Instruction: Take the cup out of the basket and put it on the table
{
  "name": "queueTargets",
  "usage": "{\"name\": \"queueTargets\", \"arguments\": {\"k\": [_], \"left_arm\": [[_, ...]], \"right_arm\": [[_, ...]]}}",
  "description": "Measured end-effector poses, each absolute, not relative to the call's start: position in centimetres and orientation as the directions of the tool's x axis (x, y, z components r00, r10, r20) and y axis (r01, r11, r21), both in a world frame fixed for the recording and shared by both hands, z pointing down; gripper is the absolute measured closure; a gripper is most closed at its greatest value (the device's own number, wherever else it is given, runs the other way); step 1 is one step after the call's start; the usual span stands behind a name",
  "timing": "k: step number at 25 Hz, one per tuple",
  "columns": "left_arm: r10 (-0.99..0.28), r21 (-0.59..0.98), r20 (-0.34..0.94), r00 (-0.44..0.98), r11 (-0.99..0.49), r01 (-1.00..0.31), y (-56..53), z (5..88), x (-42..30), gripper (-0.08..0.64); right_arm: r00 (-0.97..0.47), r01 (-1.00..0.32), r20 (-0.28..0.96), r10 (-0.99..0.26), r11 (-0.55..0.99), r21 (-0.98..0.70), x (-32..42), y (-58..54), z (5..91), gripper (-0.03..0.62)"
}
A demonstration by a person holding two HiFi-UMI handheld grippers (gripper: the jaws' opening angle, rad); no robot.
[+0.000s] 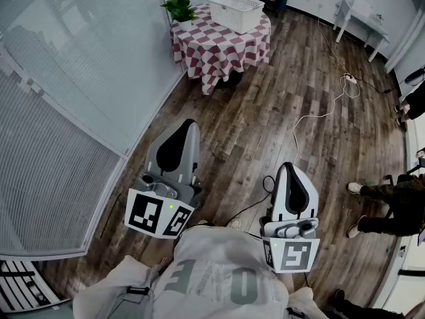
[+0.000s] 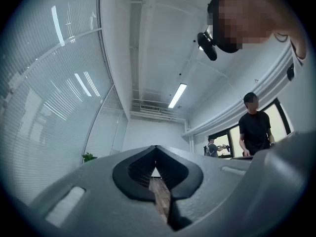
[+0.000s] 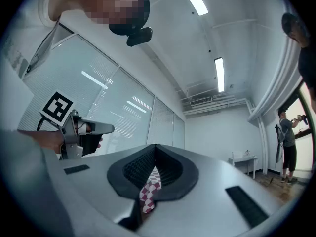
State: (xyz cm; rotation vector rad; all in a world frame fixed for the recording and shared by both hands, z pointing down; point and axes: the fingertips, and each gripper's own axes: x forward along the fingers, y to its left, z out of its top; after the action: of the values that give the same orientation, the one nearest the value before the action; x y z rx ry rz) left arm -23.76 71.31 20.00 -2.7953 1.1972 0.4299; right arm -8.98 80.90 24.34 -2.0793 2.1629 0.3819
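Basket (image 1: 234,17) only in head view, on checked table (image 1: 219,46), left tongs (image 2: 156,148) and right tongs (image 3: 154,146) together, empty

At lower centre the person wears a pale grey top (image 1: 219,271) with large grey letters. The left gripper (image 1: 188,123) and right gripper (image 1: 289,167) are light grey shells with black ribbed pads (image 2: 140,169), each bearing a black-and-white marker cube (image 1: 158,214)

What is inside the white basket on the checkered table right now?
In the head view the white basket shows only a pale upper inside; no contents can be made out. Its near wall covers the bottom.
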Motion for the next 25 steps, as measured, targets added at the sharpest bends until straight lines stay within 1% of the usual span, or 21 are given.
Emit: {"name": "queueTargets", "arguments": {"k": [10, 15, 18, 21, 25], "left_arm": [[-0.685, 0.048, -0.270, 0.677, -0.712, -0.700, 70.8, 20.5, -21.8, 0.555], [-0.673, 0.044, -0.257, 0.694, -0.725, -0.687, 70.8, 21.4, -20.5, 0.555], [-0.658, 0.009, -0.256, 0.708, -0.734, -0.679, 71.3, 21.7, -20.1, 0.555], [-0.659, -0.026, -0.260, 0.706, -0.726, -0.688, 71.3, 21.8, -20.3, 0.555], [-0.695, 0.032, -0.233, 0.681, -0.705, -0.708, 68.9, 22.7, -21.2, 0.555]], "right_arm": [[-0.043, -0.995, -0.260, -0.965, 0.019, 0.093, -7.5, 80.7, 24.5, 0.581], [-0.033, -0.998, -0.276, -0.961, 0.016, 0.061, -6.3, 81.0, 25.2, 0.581], [-0.033, -0.999, -0.256, -0.966, 0.022, 0.045, -6.1, 80.8, 26.2, 0.581], [-0.062, -0.998, -0.228, -0.972, 0.054, 0.042, -6.7, 80.0, 27.3, 0.581], [-0.102, -0.995, -0.201, -0.974, 0.096, 0.041, -7.4, 77.9, 27.8, 0.581]]}}
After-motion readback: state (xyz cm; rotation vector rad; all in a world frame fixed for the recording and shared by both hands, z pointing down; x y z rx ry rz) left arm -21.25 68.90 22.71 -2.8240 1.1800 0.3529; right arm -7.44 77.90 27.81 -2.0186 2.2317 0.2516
